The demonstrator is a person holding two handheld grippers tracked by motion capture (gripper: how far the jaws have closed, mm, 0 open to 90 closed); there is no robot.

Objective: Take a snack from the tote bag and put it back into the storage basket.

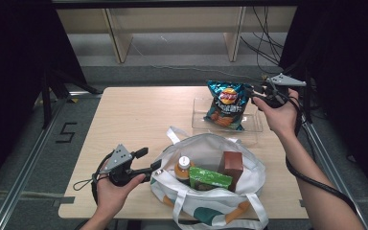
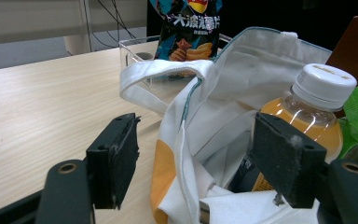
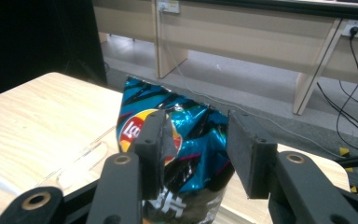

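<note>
Pale wood bench (image 1: 134,120) under dim light, dark curtains on both sides, a grey floor and light shelving legs beyond the far edge.

Far right on the bench: a clear plastic tray (image 1: 254,125). A blue chip bag (image 1: 227,104) stands in it, tilted, its top toward the far side. The right hand-held gripper (image 1: 255,93) is at the bag's upper right edge, held by the person's right hand (image 1: 280,115). In the right gripper view the chip bag (image 3: 186,149) sits between the two black jaws; the left jaw lies against the foil, the right jaw stands clear of it with a gap showing. So the jaws are parted around the bag, not clamped on it.

Near centre: a white tote bag (image 1: 211,191) with orange and green patches, mouth open. Inside it, an orange drink bottle (image 1: 184,167) with a white cap, a green box (image 1: 210,178) and a brown carton (image 1: 233,165), packed close together.

The left hand-held gripper (image 1: 148,160) is at the tote's left rim, held by the left hand (image 1: 117,189). In the left gripper view the jaws stand wide, the tote's rim (image 2: 186,140) between them; whether the pads touch the cloth I cannot tell, and no squeeze shows. The bottle (image 2: 307,121) sits just behind the right jaw.
</note>
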